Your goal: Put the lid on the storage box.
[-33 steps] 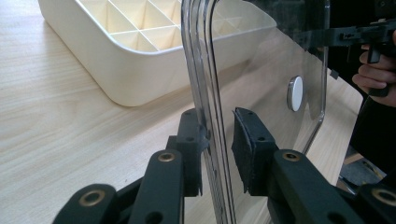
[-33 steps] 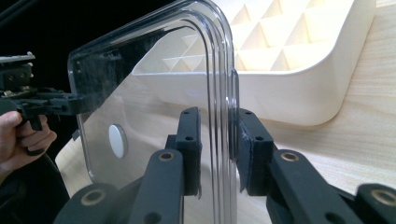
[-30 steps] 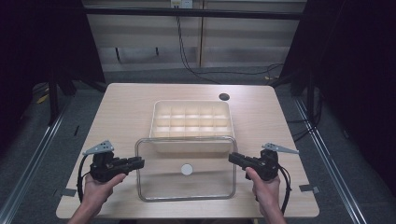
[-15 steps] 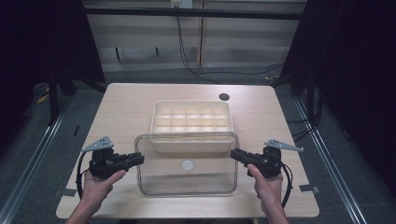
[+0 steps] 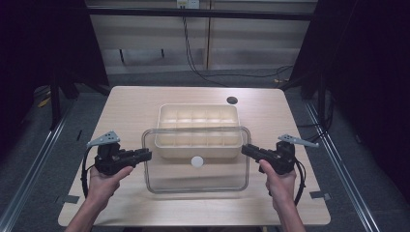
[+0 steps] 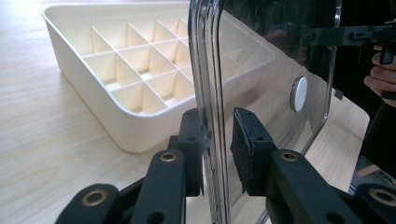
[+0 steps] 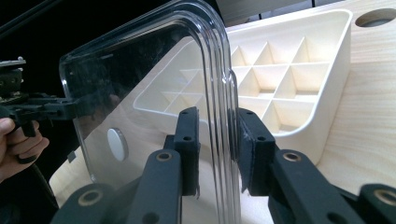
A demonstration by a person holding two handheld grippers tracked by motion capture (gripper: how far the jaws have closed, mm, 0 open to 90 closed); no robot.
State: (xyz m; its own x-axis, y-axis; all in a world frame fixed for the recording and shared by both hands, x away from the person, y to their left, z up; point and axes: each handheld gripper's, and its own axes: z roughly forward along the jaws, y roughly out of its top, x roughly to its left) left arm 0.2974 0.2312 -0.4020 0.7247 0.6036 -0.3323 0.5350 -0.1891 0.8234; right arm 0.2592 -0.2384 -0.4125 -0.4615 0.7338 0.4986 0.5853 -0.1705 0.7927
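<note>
A clear plastic lid (image 5: 196,181) with a white round knob (image 5: 196,161) hangs level a little above the wooden table (image 5: 145,101). Its far edge overlaps the near side of a cream tray (image 5: 198,118) divided into several compartments. My left gripper (image 5: 147,154) is shut on the lid's left rim, and my right gripper (image 5: 244,150) is shut on its right rim. In the left gripper view the jaws of my left gripper (image 6: 219,135) flank the lid (image 6: 271,56) edge-on, with the tray (image 6: 135,60) behind. In the right gripper view my right gripper (image 7: 217,135) clamps the lid (image 7: 140,84) in front of the tray (image 7: 289,60).
A round dark hole (image 5: 232,100) sits in the table near its far right corner. Beyond the table edges lie dark floor and metal rails (image 5: 43,145). Cables (image 5: 193,58) trail on the floor behind the table.
Both hands have risen with the lid between them. The lid has come up off the table and shifted toward the tray, so its far edge now covers the tray's near side.
</note>
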